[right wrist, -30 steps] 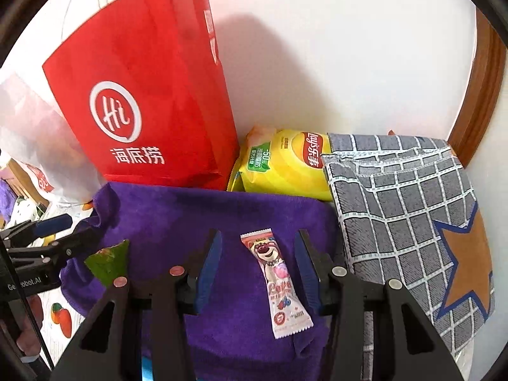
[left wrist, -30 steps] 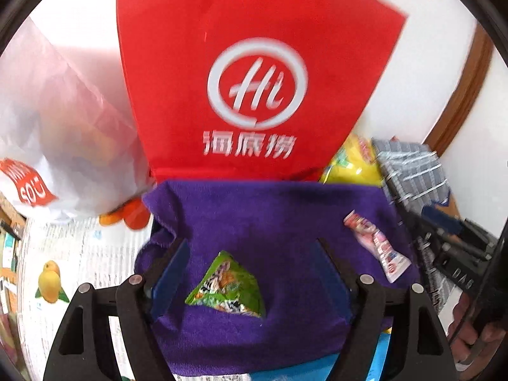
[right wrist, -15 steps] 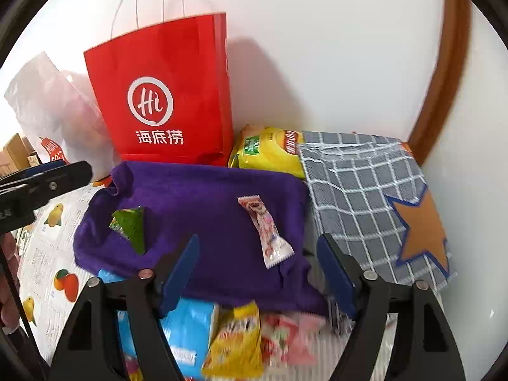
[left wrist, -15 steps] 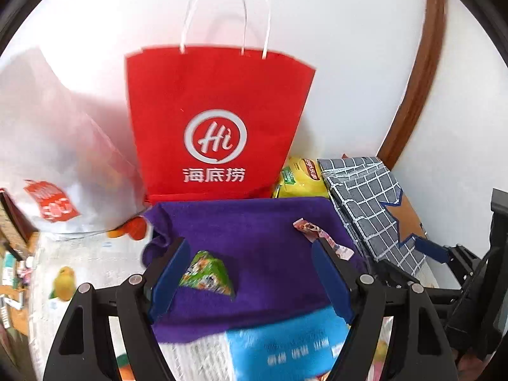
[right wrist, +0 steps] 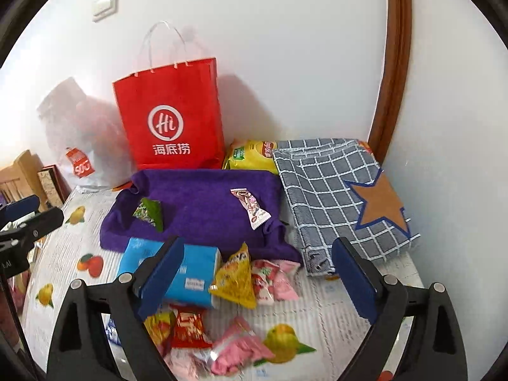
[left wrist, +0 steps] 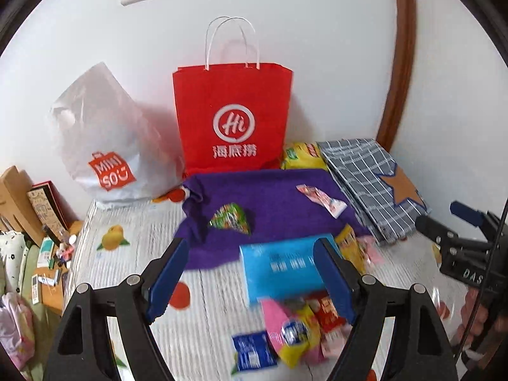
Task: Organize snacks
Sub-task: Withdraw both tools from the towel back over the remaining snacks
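Bright, even, diffuse daylight throughout; no hard glare. Soft shadow of the red paper bag (right wrist: 171, 117) thrown rightward onto the white wall (right wrist: 285, 47), its looped handles doubled there by a faint shadow. Strong fisheye curvature, with the brown door frame (left wrist: 403, 63) bowed and black vignetting at all corners. Motion blur on the near snack pile (left wrist: 295, 327) and the blue packet (left wrist: 279, 266) in the left wrist view; similar smearing on the pink wrappers (right wrist: 235, 352) in the right wrist view. Sharper focus on the purple towel (right wrist: 203, 203).
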`<state>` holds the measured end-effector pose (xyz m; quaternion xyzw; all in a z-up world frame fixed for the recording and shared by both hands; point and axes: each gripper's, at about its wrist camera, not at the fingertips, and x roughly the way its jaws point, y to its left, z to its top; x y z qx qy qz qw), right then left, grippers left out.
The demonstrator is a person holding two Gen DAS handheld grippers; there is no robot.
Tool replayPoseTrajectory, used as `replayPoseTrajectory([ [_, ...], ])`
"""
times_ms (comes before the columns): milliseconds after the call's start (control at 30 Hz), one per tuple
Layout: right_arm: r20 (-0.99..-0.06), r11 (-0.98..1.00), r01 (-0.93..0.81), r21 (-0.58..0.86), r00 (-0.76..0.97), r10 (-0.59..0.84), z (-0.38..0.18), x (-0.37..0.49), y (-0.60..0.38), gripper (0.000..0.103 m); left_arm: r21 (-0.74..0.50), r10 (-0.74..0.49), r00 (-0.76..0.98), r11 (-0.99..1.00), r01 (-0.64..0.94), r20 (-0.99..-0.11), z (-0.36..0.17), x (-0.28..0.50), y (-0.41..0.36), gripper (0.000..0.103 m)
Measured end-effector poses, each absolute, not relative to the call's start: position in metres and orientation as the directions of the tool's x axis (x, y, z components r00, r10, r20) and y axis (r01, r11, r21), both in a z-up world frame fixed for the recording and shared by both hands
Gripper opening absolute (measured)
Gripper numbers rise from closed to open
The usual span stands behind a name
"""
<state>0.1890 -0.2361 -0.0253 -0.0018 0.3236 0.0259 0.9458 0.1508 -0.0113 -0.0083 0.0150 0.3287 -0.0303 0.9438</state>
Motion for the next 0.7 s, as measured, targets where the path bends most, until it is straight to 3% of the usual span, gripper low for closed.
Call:
replayPoseTrajectory([
  [233,-0.579,0.998,-0.059,0.013,0.814,0.056,-0.032,0.147,-0.246,0.093,-0.039,-0.094,0.775,0.995,0.089,-0.625,-0.02,0.114,-0.015,0.08],
  [700,-0.611,0.99,-0.059,0.124,0.782,0.123,-0.041,0.128,-0.26,0.093,-0.094,-0.149,0.76,0.989,0.116,-0.633,-0.022,0.094,-0.013,0.08],
])
